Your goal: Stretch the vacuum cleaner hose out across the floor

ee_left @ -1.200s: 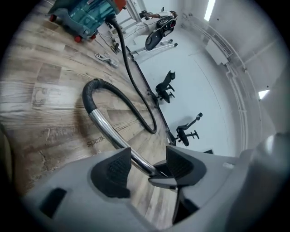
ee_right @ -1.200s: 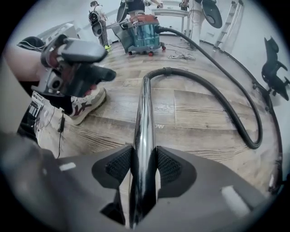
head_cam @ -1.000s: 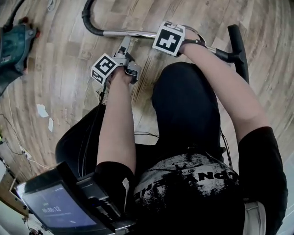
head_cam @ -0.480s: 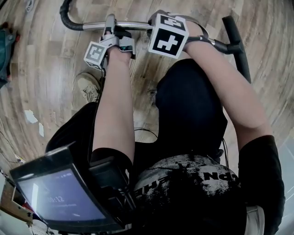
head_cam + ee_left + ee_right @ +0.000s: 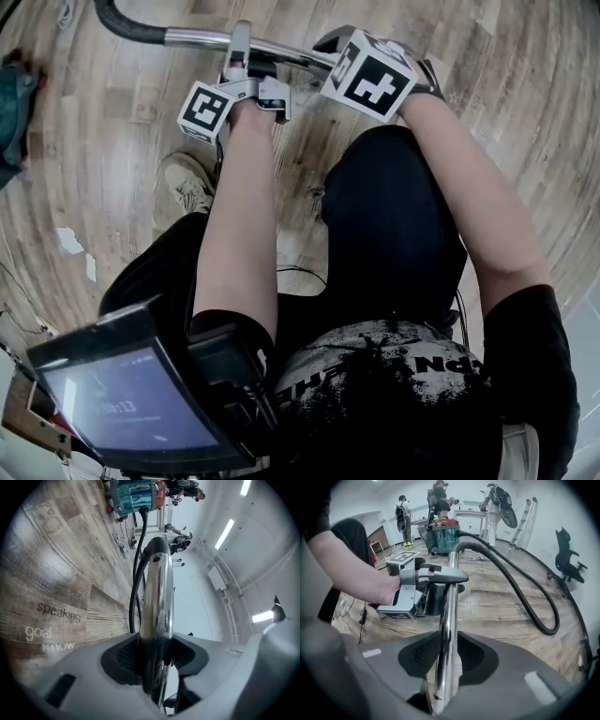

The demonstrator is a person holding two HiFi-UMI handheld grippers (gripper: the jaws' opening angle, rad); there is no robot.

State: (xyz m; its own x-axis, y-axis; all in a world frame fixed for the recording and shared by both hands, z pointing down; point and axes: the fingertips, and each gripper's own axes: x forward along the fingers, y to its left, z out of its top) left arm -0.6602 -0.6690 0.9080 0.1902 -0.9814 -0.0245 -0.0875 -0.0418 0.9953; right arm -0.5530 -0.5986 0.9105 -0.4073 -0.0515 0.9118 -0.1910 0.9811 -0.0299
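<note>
Both grippers are on the vacuum cleaner's chrome tube, which is lifted clear of the wooden floor in front of the person. The left gripper sits nearer the hose end, its jaws closing with the tube between them; its own view shows the pads touching the metal on both sides. The right gripper takes the tube further toward its free end, its jaws also closing on it; the pads look to be against the tube, though how firmly they bite is hard to judge from this angle.

The black hose joins the top of the tube, swings out to the right in a wide loop on the floor and runs back to the teal cleaner body, which stands well apart, beyond the left gripper; so the hose is slack and curved, not straight.

By my reading the task is at its start; the two-handed hold on the tube is being secured, and that is all that is done. What is left is the whole stretch: carrying the tube away from the cleaner until the loop pulls out, then laying it down with the hose in a line.
</note>
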